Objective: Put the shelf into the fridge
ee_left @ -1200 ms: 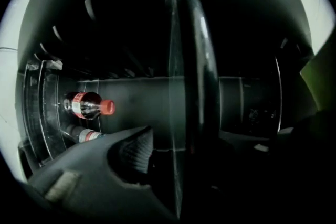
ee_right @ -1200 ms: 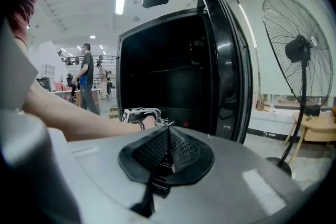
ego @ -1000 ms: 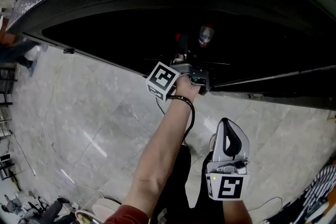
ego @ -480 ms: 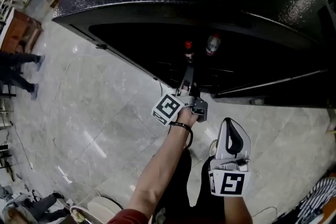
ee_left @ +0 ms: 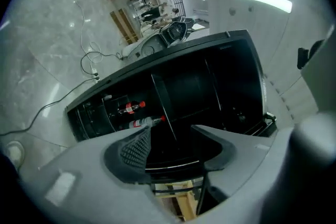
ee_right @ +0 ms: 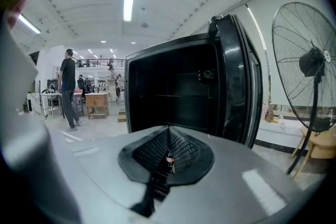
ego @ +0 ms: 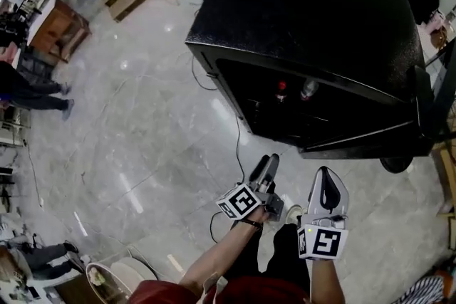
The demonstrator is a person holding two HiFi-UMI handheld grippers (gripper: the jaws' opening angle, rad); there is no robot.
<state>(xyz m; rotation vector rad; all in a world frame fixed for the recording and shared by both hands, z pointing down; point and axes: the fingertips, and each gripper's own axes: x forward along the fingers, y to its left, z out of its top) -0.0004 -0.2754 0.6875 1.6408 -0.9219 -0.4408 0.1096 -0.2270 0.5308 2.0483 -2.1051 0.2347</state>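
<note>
The black fridge [ego: 313, 18] stands open, its door [ego: 429, 100] swung to the right. Inside, a thin shelf [ee_left: 161, 102] crosses the dark interior, and the right gripper view shows the shelf [ee_right: 173, 96] as a level line. Two bottles [ego: 281, 90] stand inside, a red-capped one and a clear one [ego: 308, 88]. My left gripper [ego: 268, 163] is open and empty, held over the floor well short of the fridge. My right gripper [ego: 325, 174] is beside it, shut on nothing. Both point at the fridge.
A black cable [ego: 237, 142] runs over the grey marble floor [ego: 142, 146] from the fridge. A standing fan [ee_right: 310, 63] is right of the door. People [ego: 28, 92] and wooden tables [ego: 60, 28] are at the far left.
My left gripper has come out of the fridge and drawn back toward my body. The whole view has backed away, so the fridge looks smaller. The right gripper stayed low.
</note>
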